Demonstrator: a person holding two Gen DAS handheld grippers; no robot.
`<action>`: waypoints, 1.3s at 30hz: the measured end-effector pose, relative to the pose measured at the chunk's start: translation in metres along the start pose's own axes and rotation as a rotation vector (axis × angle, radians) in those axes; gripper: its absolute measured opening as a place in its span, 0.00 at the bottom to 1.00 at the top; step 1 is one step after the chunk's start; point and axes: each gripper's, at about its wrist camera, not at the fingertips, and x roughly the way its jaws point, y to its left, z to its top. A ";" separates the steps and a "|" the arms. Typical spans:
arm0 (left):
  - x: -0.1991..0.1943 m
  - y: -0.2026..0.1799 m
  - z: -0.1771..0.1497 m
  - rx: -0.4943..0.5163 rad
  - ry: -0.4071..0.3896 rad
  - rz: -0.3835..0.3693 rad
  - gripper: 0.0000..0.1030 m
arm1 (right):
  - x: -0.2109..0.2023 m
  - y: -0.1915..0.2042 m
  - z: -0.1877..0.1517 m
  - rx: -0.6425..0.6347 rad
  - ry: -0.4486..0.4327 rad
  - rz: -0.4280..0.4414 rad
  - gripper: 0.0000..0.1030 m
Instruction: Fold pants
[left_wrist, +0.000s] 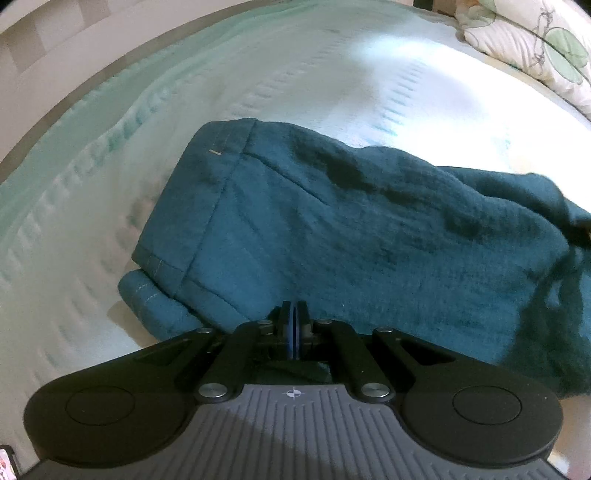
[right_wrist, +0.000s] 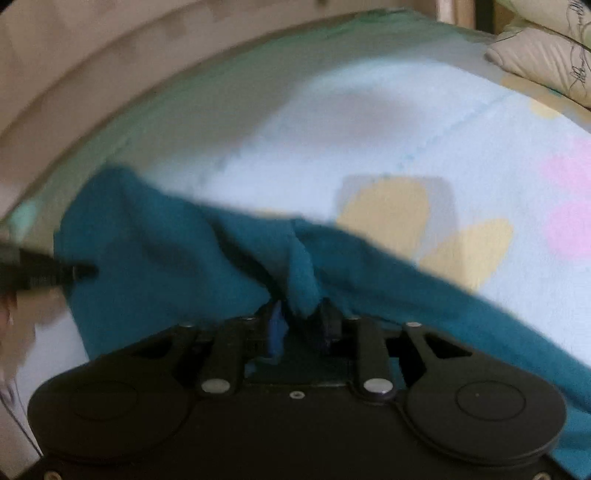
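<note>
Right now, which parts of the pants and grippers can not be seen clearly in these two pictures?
- Left wrist view: pants run off the right edge; left gripper hides the near hem.
- Right wrist view: motion blur; whether the right gripper pinches the bunched fabric is unclear.
- Waistband: not identifiable in either view.

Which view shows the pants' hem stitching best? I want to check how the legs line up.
The left wrist view: the hems of the teal pants lie sharp, stitching visible. The right wrist view is blurred, showing only bunched cloth, no stitching.
</note>
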 end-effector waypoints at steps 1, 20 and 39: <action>-0.002 -0.001 -0.001 0.007 -0.002 0.004 0.03 | 0.005 -0.003 0.008 0.010 0.003 0.019 0.50; -0.008 -0.011 -0.012 0.040 -0.037 0.019 0.03 | 0.062 -0.030 0.056 0.194 -0.017 0.008 0.15; -0.076 -0.055 0.022 0.211 -0.082 0.049 0.03 | -0.106 -0.070 -0.023 0.351 -0.071 -0.234 0.39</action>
